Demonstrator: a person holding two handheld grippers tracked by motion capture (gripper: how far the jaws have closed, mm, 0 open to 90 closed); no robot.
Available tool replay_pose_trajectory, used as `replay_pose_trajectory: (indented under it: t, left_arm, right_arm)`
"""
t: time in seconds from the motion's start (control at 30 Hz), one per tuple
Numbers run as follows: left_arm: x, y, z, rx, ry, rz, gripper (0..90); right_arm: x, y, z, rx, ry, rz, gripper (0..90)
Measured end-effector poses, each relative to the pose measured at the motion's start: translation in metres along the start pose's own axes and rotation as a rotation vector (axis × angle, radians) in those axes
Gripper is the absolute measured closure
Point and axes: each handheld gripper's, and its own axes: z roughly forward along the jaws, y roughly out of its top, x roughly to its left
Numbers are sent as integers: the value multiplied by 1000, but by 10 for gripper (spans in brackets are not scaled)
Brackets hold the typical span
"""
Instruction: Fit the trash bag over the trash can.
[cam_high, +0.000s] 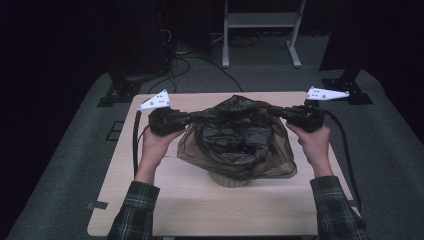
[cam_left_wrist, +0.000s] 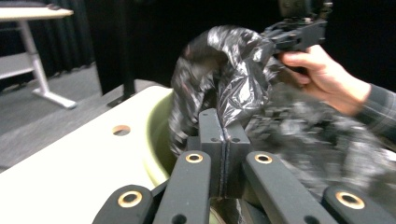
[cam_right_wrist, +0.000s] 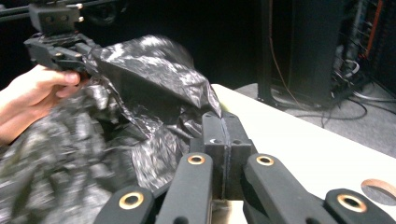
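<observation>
A thin, glossy black plastic bag (cam_high: 235, 137) sits at the middle of the pale wooden worktop (cam_high: 150, 205), draped over and into a low, pale green round bin (cam_high: 230, 180) whose base shows under the film. Its mouth is stretched sideways between the two claws. The left claw (cam_high: 192, 117) is closed, with the bag's rim pinched between its jaws; the left gripper view shows the two pads pressed flat together on the film. The right claw (cam_high: 275, 111) is likewise clamped shut on the opposite rim.

The main risk, as I judge it, is tearing: the film looks very thin and is pulled taut from two narrow pinch points. An uneven pull could also slip one edge free or tip the light bin over.
</observation>
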Motion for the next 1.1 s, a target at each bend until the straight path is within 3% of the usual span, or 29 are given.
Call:
replay_pose_trajectory:
  t: [0.17, 0.27, 0.4, 0.47, 0.6, 0.63, 0.73, 1.1]
  left_arm:
    - [25, -12, 8, -13, 35, -88, 893]
    - [39, -23, 14, 8, 66, -145, 893]
    - [55, -40, 26, 72, 111, -221, 893]
    - [59, -50, 32, 98, 110, -243, 893]
    - [60, -71, 42, 202, 140, -254, 892]
    - [60, -77, 43, 201, 129, -264, 893]
    - [58, -92, 41, 211, 117, -268, 891]
    - [40, -122, 39, 328, 135, -182, 871]
  right_arm:
    - [-22, -3, 12, -9, -23, 66, 900]
    - [-33, -8, 22, 10, -49, 102, 900]
    - [-45, -18, 39, 64, -86, 141, 900]
    - [-49, -25, 46, 87, -89, 166, 900]
    - [-52, -38, 56, 144, -111, 171, 900]
    - [-53, -44, 58, 170, -123, 174, 900]
    - [-55, -58, 59, 181, -118, 193, 900]
    - [-47, -103, 59, 239, -120, 187, 900]
